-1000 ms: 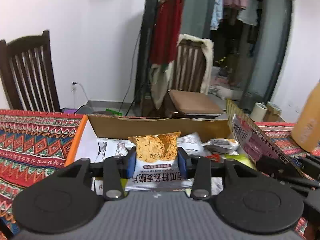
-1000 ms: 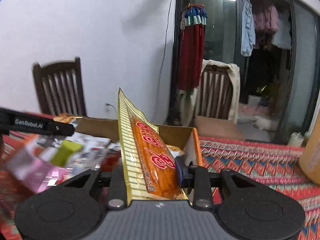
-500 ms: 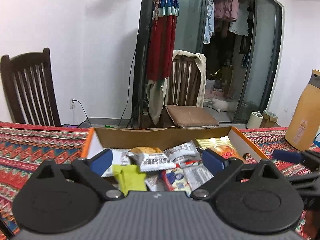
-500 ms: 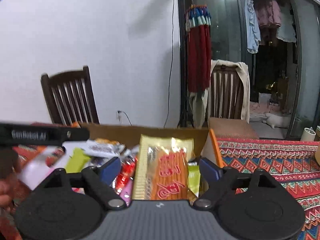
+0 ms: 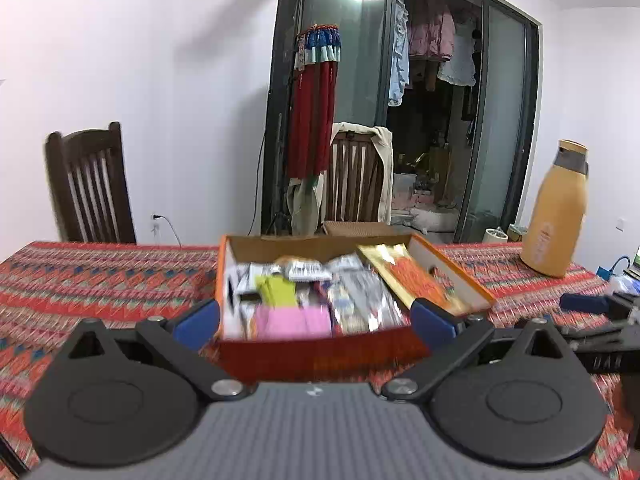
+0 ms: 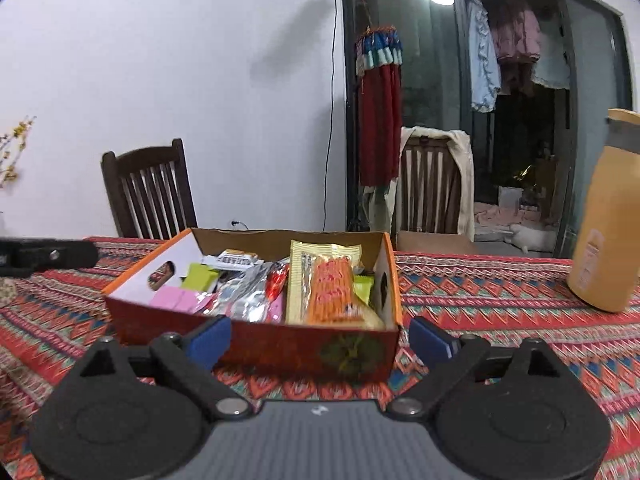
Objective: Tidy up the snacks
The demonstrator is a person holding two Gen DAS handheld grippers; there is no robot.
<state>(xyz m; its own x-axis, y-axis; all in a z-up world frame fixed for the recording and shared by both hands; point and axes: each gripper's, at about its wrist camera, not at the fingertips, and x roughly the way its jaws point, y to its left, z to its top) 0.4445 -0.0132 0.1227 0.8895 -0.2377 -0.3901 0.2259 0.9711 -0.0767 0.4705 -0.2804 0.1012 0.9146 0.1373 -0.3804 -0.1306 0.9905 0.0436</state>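
Orange box (image 6: 256,344) held mixed snack packets; a gold-and-orange packet (image 6: 328,284) lay along its right wall, print unreadable. Left gripper (image 5: 316,322) and right gripper (image 6: 320,336) gaped wide, empty.

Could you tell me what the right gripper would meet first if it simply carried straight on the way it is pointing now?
Most likely the near wall of the orange snack box: the open right gripper faces it, though depth is unclear.
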